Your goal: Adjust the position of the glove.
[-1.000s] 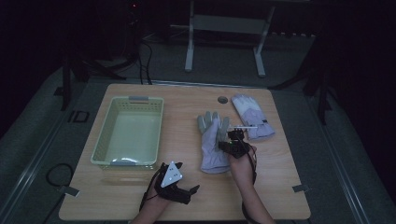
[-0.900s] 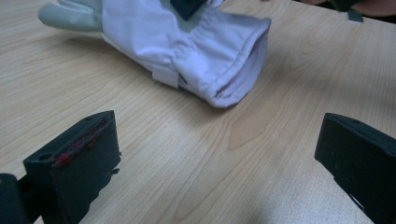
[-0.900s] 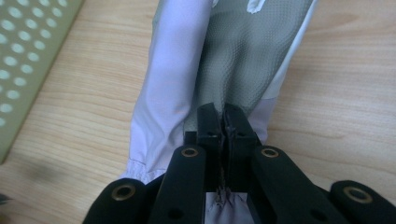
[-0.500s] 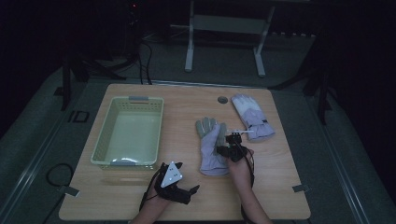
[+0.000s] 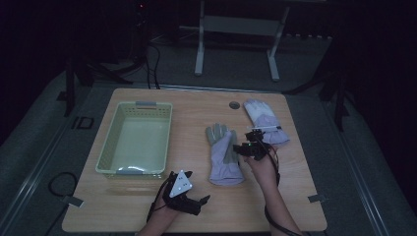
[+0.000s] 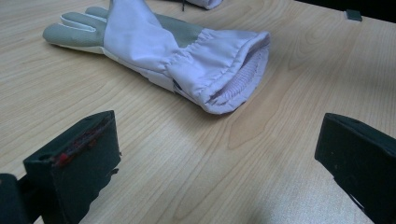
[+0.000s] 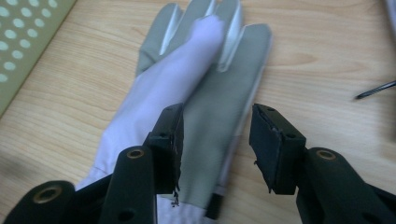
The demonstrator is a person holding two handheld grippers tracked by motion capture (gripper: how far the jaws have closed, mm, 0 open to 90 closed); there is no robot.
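A wooden table in a dim room holds a pale green basket at the left, a lilac and grey glove near the middle, and a second glove toward the far right corner. The near glove lies flat, fingers pointing away from the person, cuff toward them, with a fold of lilac fabric lying over its grey palm. The right gripper hovers at the glove's right edge, about midway along it. In the right gripper view its jaws stand partly open and hold nothing; the left jaw sits over the grey palm and the right jaw over the bare wood just beside the glove, so the glove's edge lies between them. The step in hand looks like the reach to grasp the glove, probably to carry it to the basket. The next move seems to call for lowering the jaws around that edge and closing on the fabric before lifting. The left gripper rests near the table's front edge, jaws wide apart and empty, facing the glove's open cuff, which lies near but apart from it.
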